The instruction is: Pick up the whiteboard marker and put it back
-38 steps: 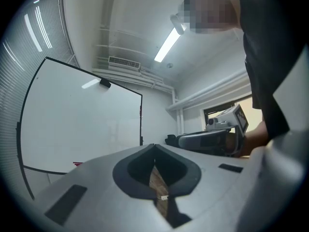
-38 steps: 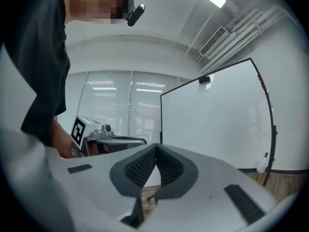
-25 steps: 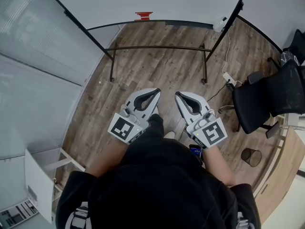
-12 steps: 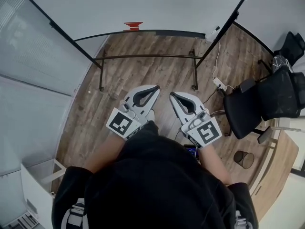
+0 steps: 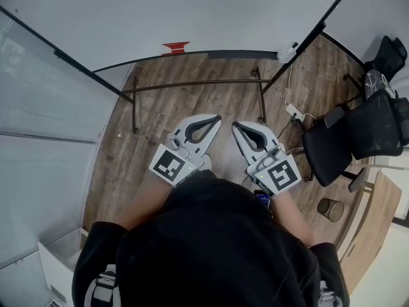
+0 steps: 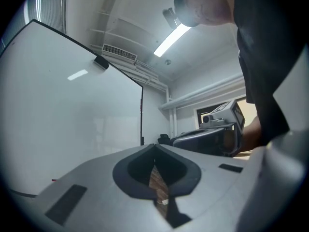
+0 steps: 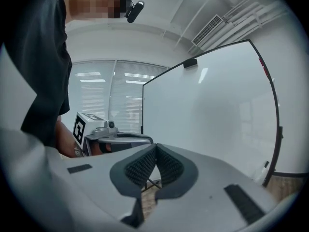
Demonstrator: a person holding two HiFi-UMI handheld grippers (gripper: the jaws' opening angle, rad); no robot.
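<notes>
I stand facing a large whiteboard [image 5: 211,11] on a black wheeled stand [image 5: 192,82]. A small red object [image 5: 176,45] sits at the board's lower edge; I cannot tell whether it is the marker. My left gripper [image 5: 216,118] and right gripper [image 5: 236,126] are held side by side at waist height, pointing level at the board and well short of it. Both are shut with nothing between the jaws. In the left gripper view the left gripper [image 6: 154,148] shows its tips meeting, and the right gripper [image 7: 155,148] shows the same in its own view.
A black office chair [image 5: 348,139] stands to the right, with a power strip [image 5: 294,112] and cable on the wood floor beside it. A dark waste bin [image 5: 330,208] and a wooden desk edge [image 5: 377,229] are at the lower right. A glass partition [image 5: 38,107] runs along the left.
Both grippers have been carried forward towards the whiteboard, still side by side and shut. The board's lower edge and the red object now lie nearer in the head view.
</notes>
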